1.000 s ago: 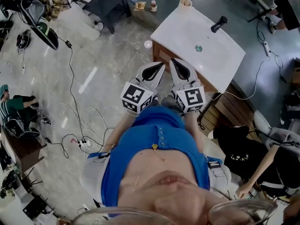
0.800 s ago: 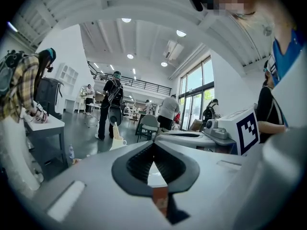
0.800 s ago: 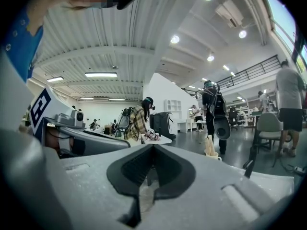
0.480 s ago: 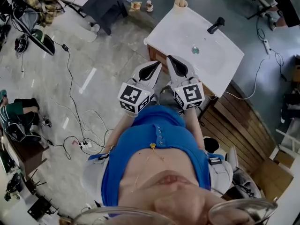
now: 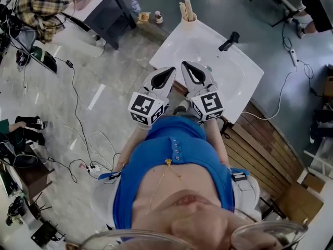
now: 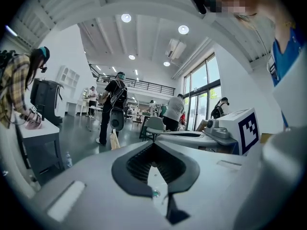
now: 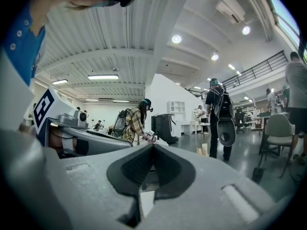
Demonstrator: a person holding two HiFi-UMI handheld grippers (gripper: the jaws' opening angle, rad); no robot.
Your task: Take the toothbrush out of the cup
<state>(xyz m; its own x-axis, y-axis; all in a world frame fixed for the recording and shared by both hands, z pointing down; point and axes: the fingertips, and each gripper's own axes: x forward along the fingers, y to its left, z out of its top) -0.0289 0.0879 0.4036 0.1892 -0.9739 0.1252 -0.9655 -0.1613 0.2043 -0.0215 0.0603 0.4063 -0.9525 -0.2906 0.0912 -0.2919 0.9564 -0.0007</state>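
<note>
Toothbrush, a pale slender stick (image 5: 183, 7), stands in a small beige cup (image 5: 190, 17) on the far corner of the white rectangular sink top (image 5: 244, 82), well apart from both grippers. The grey left gripper (image 5: 171, 70) and grey right gripper (image 5: 186, 66) hover at the sink top's near edge, jaws pressed together and empty, short of the black tap (image 5: 229, 39) on the sink top

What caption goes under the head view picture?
Left claw and right claw, shut and empty, by the sink; toothbrush stands in the cup at its corner.
</note>
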